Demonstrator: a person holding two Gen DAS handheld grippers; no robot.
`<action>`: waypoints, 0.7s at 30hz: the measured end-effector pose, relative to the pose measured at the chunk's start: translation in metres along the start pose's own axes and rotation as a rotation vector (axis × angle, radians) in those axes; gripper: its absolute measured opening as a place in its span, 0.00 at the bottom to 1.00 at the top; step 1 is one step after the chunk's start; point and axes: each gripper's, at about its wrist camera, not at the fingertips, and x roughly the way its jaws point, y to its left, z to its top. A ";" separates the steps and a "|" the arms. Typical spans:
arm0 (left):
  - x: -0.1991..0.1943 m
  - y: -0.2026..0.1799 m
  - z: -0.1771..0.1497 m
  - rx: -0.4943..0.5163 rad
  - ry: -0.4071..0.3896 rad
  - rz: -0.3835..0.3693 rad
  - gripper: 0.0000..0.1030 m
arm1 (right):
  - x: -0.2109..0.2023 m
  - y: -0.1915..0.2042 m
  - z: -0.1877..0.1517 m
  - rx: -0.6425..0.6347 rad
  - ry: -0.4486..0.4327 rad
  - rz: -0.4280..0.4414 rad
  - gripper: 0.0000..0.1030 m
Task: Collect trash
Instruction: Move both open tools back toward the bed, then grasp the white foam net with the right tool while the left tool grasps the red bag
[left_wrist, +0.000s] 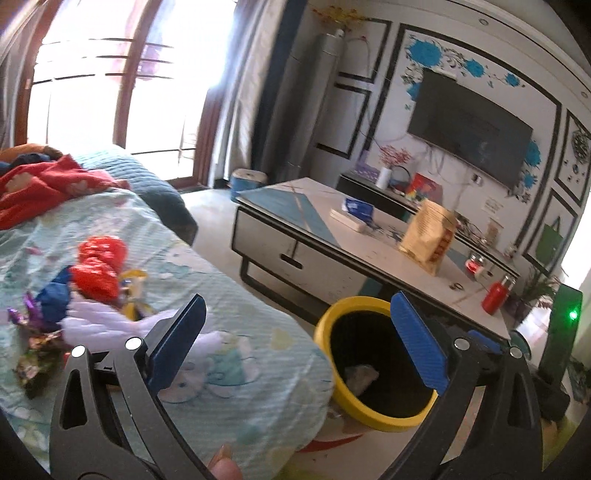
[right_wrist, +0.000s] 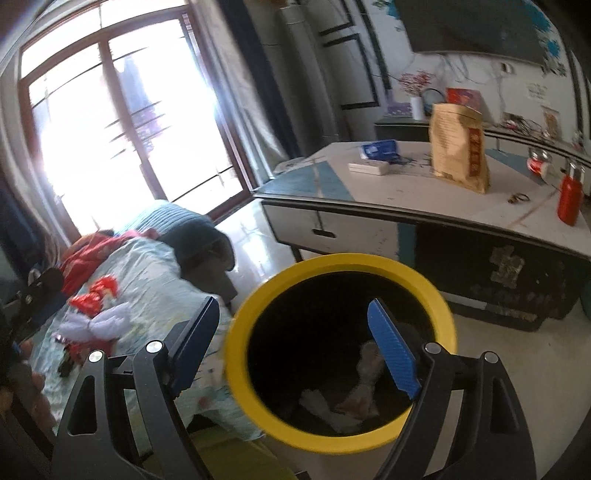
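Observation:
A bin with a yellow rim (left_wrist: 325, 325) and black inside stands on the floor between the sofa and the coffee table. Crumpled pale paper (left_wrist: 360, 374) lies at its bottom, and the right wrist view shows several white scraps (right_wrist: 321, 404) there. My left gripper (left_wrist: 297, 297) is open and holds nothing, spanning the sofa edge and the bin. My right gripper (right_wrist: 293, 302) hangs open and empty over the bin's rim (right_wrist: 332, 260). A litter pile lies on the sofa: red wrappers (left_wrist: 98, 266), white tissue (left_wrist: 96, 317), blue and yellow bits. The right wrist view shows the red wrappers (right_wrist: 94, 295) at left.
The sofa has a pale blue printed cover (left_wrist: 240, 302) and a red cloth (left_wrist: 40, 184) at its far end. A low coffee table (left_wrist: 314, 221) carries a brown paper bag (left_wrist: 428, 236), a red bottle (left_wrist: 496, 295) and small boxes. A television hangs on the far wall.

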 end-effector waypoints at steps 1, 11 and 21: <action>-0.003 0.004 -0.001 -0.003 -0.005 0.006 0.89 | -0.001 0.005 -0.001 -0.010 0.000 0.007 0.78; -0.028 0.045 0.005 -0.068 -0.067 0.092 0.89 | -0.003 0.065 -0.011 -0.141 0.020 0.110 0.80; -0.047 0.097 0.007 -0.171 -0.107 0.176 0.89 | 0.003 0.130 -0.017 -0.241 0.052 0.241 0.81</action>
